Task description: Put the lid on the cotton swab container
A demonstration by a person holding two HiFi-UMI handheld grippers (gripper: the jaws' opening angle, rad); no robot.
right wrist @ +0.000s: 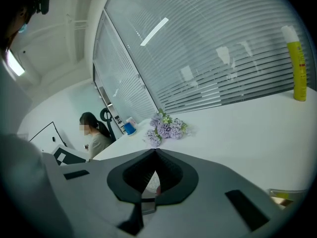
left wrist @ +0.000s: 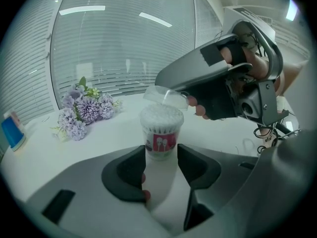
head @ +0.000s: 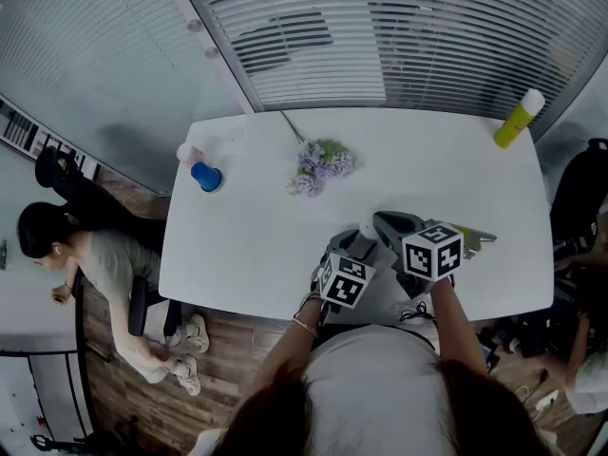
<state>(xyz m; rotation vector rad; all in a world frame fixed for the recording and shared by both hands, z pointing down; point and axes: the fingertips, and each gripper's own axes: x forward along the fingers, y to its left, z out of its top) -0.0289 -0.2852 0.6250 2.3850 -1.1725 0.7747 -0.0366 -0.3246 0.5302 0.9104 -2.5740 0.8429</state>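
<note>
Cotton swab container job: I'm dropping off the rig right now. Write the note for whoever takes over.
Left gripper: shut on the cotton swab container, which stands upright on the table with its top open.
Right gripper: shut on the clear lid, held tilted just above the container's mouth.
Done: both things gripped, lid positioned over the container.
Left: level the lid, press it onto the rim, release.

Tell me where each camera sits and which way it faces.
Head view: head-mounted, looking steeply down at the table; forearms show.
Left gripper view: on the left gripper, facing the cotton swab container it grips; right gripper holds the lid above.
Right gripper view: along its shut jaws toward the blinds.
All share purple flowers.
</note>
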